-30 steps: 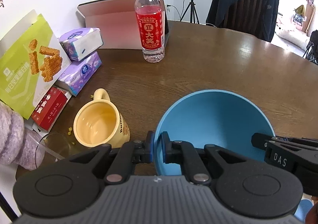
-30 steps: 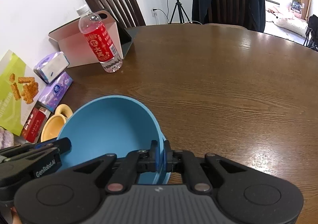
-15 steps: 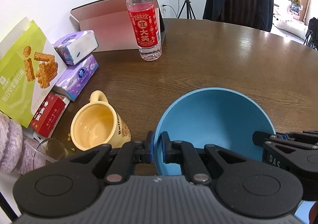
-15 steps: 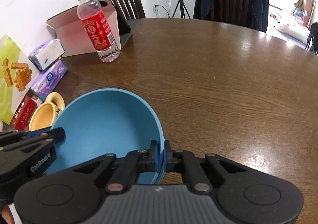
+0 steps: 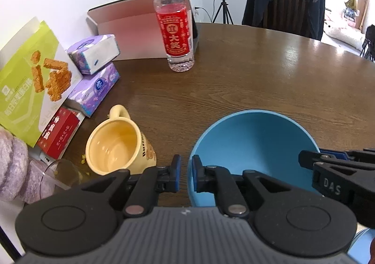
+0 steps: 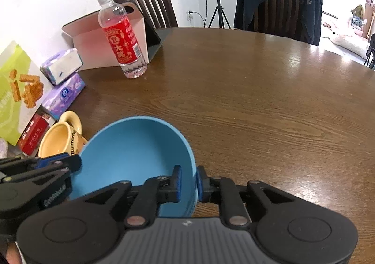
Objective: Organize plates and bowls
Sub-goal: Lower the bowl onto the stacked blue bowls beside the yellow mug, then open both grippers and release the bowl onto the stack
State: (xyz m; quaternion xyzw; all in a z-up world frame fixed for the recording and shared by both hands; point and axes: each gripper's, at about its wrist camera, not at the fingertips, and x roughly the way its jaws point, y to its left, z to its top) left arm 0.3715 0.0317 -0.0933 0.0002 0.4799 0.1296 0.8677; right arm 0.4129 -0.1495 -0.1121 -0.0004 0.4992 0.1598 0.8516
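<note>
At lower centre, blue bowl [image 5: 253, 146] set down on table [image 5: 269, 81]; left gripper [image 5: 186, 173] and right gripper [image 6: 188, 180] astride opposite rims, jaws just parted, apparently releasing it.

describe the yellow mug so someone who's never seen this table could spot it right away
On the round wooden table, look along the cluttered left edge. Below the purple tissue packs, just left of the blue bowl, sits the yellow mug: the only cup with a handle.

The round brown wooden table [image 5: 269, 81] holds a blue bowl [image 5: 255, 146]. Left of the bowl sits a yellow mug [image 5: 117, 144]; behind it stands a water bottle [image 5: 174, 27].
</note>
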